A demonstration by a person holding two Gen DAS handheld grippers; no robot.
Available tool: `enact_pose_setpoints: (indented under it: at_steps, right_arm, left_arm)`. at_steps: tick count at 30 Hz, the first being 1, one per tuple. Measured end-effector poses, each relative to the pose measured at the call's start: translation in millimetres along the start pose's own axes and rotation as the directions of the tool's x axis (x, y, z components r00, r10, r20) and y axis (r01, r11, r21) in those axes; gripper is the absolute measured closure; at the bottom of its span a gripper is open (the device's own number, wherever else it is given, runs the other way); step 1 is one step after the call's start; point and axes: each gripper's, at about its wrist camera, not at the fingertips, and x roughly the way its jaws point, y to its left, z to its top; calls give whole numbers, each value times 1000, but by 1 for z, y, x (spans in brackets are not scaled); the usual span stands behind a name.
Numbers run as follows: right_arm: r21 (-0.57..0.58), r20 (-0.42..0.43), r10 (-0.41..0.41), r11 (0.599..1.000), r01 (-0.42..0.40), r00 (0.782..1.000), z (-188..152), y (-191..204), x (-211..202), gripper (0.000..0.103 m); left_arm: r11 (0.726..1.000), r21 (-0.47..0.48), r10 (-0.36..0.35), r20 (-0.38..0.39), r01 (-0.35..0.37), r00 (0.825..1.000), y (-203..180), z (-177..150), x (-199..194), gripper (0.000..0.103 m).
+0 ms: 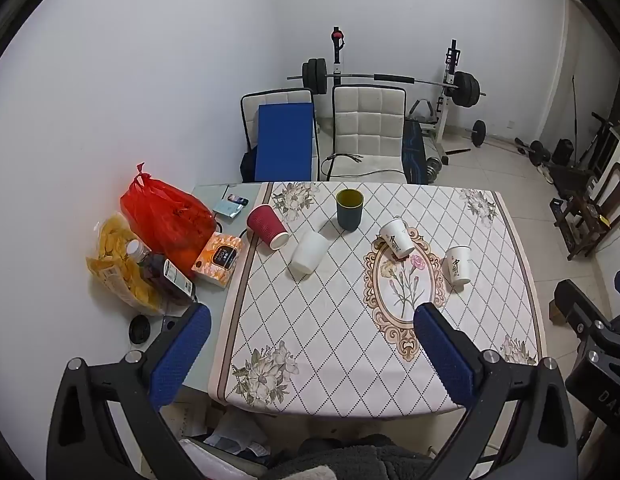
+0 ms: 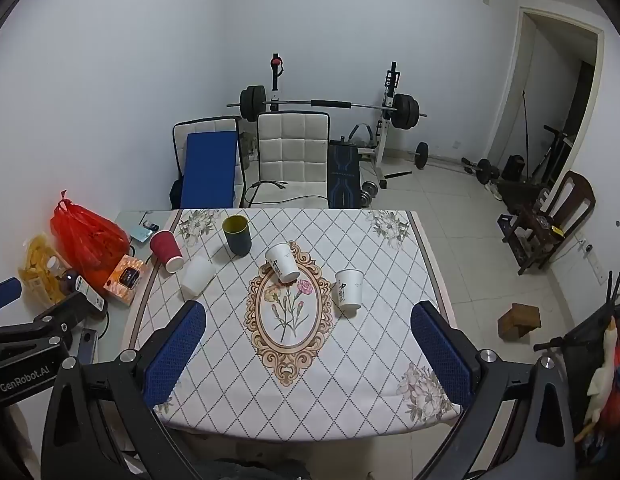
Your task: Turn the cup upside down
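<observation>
Both tongs, left gripper (image 1: 310,348) and right gripper (image 2: 307,346), hover spread, near the table edge; the dark cup (image 1: 350,209) stands upright, far.

Black tongs (image 2: 307,348) frames, blue textured pads (image 2: 173,352) (silver screws), "GenRobot.AI" lettering

Table (image 2: 426,264) under floral cloth (image 2: 350,360), 5 cups (image 2: 237,236), red bag (image 2: 89,240), tissue box (image 2: 125,279)

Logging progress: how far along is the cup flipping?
Four cups look already inverted: red cup, plain white cup and both printed cups. Nothing is in hand; left tongs and right tongs hover open. The dark cup remains upright.
</observation>
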Motion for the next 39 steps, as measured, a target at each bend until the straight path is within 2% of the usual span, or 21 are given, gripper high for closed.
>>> enact_pose_setpoints:
  at_steps: [29,30,39]
  right_arm:
    - [17,-1,10,1000,-10,1000,2,-4,-1,0]
    - [17,0,11,1000,-11,1000,2,-4,-2,0]
    - [23,-2,12,1000,-12,1000,5,-5,-3,0]
  left_arm:
    - [1000,0,6,9,-6,1000,-1,0,0,0]
    - [1000,-1,7,10,-7,1000,-4,8,1,0]
    - [1000,0,6,12,-6,1000,-6,13,-4,0]
